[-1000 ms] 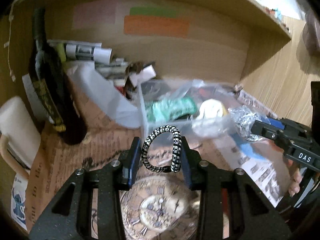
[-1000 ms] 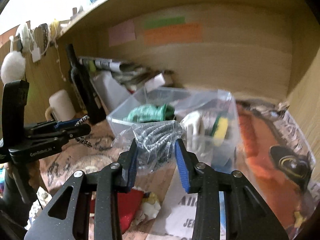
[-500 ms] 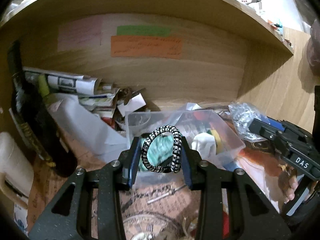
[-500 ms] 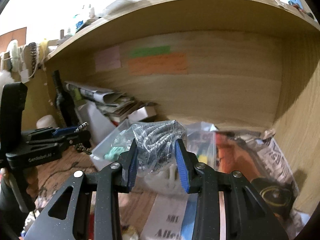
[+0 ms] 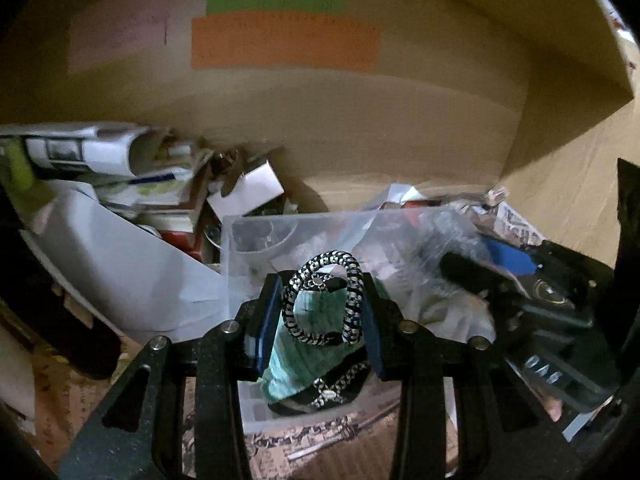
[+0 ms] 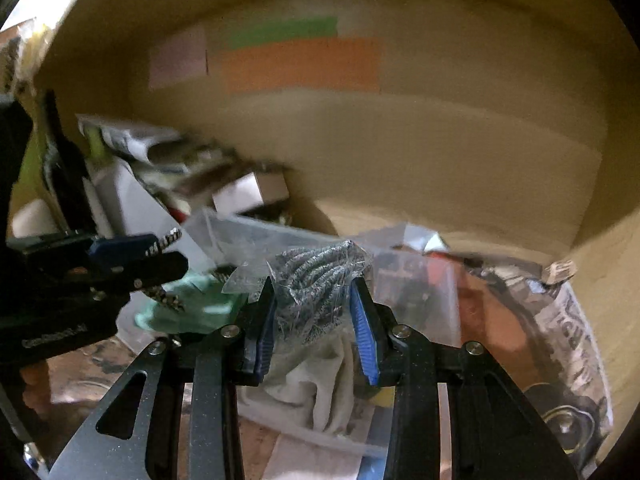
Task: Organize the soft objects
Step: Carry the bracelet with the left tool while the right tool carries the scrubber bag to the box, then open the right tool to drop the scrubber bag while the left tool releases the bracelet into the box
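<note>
Cord loop [image 5: 322, 300] sits clamped in your left gripper [image 5: 320, 312], directly over the clear bin's [image 5: 248, 240] near edge; your right gripper [image 6: 316, 320], beside it, pinches a plastic bag [image 6: 316, 276].

Two matte black grippers: left gripper [image 5: 322, 312] and right gripper [image 6: 318, 328]. Slotted triangular arms, silver screw heads at pivots, ribbed blue pads [image 6: 362, 334] inside fingers, blurred white lettering along side housings.
</note>
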Available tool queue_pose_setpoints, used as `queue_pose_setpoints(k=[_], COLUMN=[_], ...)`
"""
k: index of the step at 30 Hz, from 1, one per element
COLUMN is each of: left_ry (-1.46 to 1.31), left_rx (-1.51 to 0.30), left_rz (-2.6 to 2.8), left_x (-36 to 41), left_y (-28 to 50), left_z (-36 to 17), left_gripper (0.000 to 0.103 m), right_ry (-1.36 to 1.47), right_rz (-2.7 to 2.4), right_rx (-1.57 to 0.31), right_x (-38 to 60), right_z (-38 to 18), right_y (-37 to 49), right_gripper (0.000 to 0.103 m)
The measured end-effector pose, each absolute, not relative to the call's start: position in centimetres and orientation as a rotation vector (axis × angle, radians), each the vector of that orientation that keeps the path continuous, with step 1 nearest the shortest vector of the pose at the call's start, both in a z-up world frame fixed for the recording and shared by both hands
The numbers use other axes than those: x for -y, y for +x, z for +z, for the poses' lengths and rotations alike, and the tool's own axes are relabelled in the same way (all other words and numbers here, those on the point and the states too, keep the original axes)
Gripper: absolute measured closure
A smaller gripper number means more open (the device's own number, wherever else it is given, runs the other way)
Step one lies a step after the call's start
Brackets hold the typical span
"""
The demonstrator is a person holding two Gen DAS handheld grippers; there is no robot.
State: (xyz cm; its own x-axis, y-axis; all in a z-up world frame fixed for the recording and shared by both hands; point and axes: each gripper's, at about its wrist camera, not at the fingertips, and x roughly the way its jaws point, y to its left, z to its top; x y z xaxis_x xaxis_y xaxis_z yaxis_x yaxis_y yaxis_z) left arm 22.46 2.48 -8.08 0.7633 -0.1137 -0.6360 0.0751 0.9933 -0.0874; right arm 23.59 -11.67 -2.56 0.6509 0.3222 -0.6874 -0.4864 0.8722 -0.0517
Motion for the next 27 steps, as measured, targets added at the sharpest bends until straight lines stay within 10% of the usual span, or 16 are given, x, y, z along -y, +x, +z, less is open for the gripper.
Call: queue_pose_setpoints(k=[27], left_ry=[-0.057], left_rx=[-0.603], left_rz=[-0.126], left_x=[-2.6], left_y=[16.7], left_z=[-4.7], left_gripper=[0.023], right_ry=[-0.226], right_rz=[0.511], right_rx=[-0.662], right_x=[12.5], right_z=[1.2], right_y=[19.8], right_gripper=[0.030])
